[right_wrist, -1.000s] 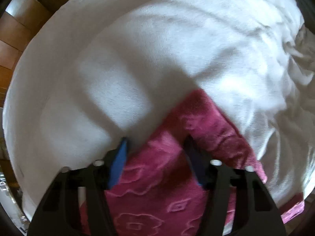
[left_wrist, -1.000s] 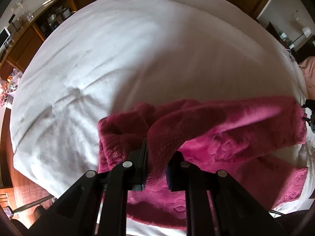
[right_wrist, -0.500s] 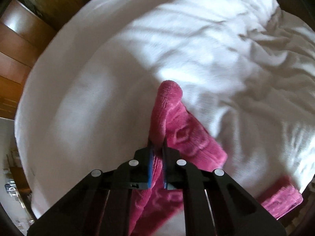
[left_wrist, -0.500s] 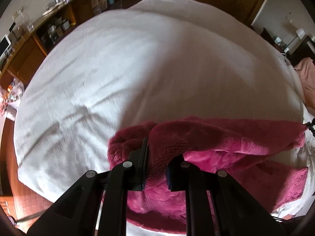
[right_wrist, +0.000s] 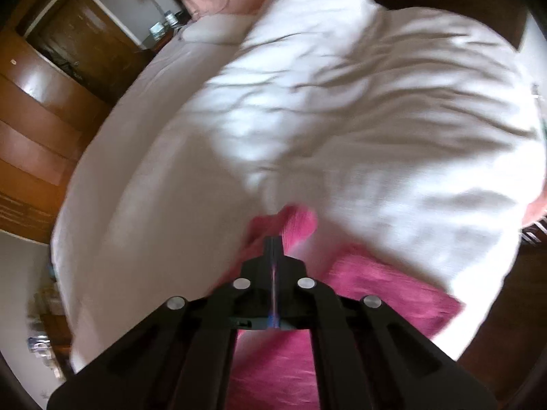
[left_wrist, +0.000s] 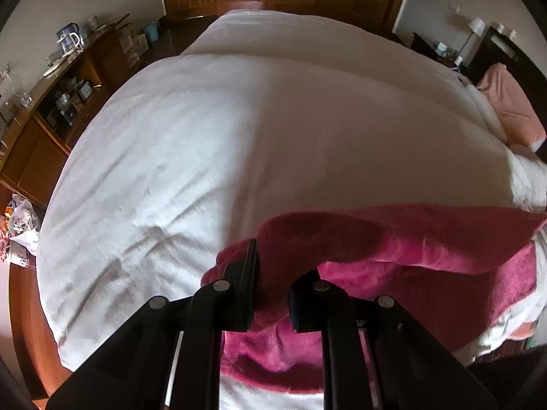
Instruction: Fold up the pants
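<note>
- The left gripper [left_wrist: 271, 275] is clamped on a thick bunch of the pants [left_wrist: 403, 239], the plush cloth bulging between its jaws.
- The right gripper [right_wrist: 274, 243] is pinched nearly flat on a thin edge of the same pants, a lip poking out past its tips.
- Between them the pink fleece hangs in a band over the white duvet [left_wrist: 239, 130], the rest trailing on the bed.
- It looks soft, floppy and light, so hems and seams seem the surest holds; bulky bunches may slip.

Wide bed under a creased white quilt [left_wrist: 239, 143], filling mid-frame. Lying on it: fuzzy magenta fleece pants [left_wrist: 427, 239] lower right, salmon-pink pillow [left_wrist: 509, 109] upper right.
</note>
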